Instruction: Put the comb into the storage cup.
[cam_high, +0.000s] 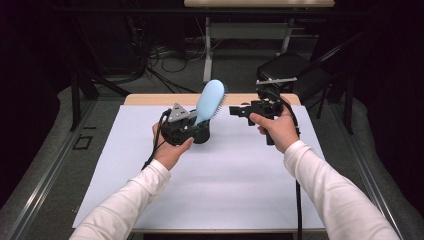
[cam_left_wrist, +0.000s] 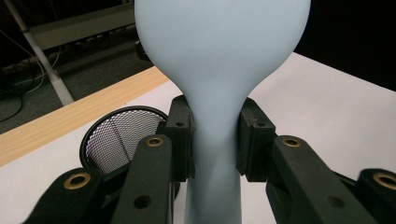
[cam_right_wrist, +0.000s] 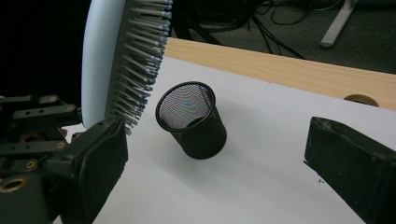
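Note:
A light blue hairbrush (cam_high: 210, 98) stands upright and tilted to the right, with my left gripper (cam_high: 196, 123) shut on its handle. In the left gripper view the pads (cam_left_wrist: 181, 140) press the narrow handle (cam_left_wrist: 215, 158) from both sides, below the smooth back of the head. A black mesh cup (cam_left_wrist: 116, 140) stands on the white sheet just beyond and left of the jaws. My right gripper (cam_high: 239, 110) hovers to the right of the brush, pointing left, open and holding nothing. In its view the bristles (cam_right_wrist: 137, 60) face it, and the cup (cam_right_wrist: 191, 121) lies between the wide jaws.
A white sheet (cam_high: 225, 175) covers the wooden table, whose far edge (cam_high: 150, 99) shows bare wood. A black chair (cam_high: 290, 67) stands behind the table at the right. Desk legs and cables lie on the floor beyond.

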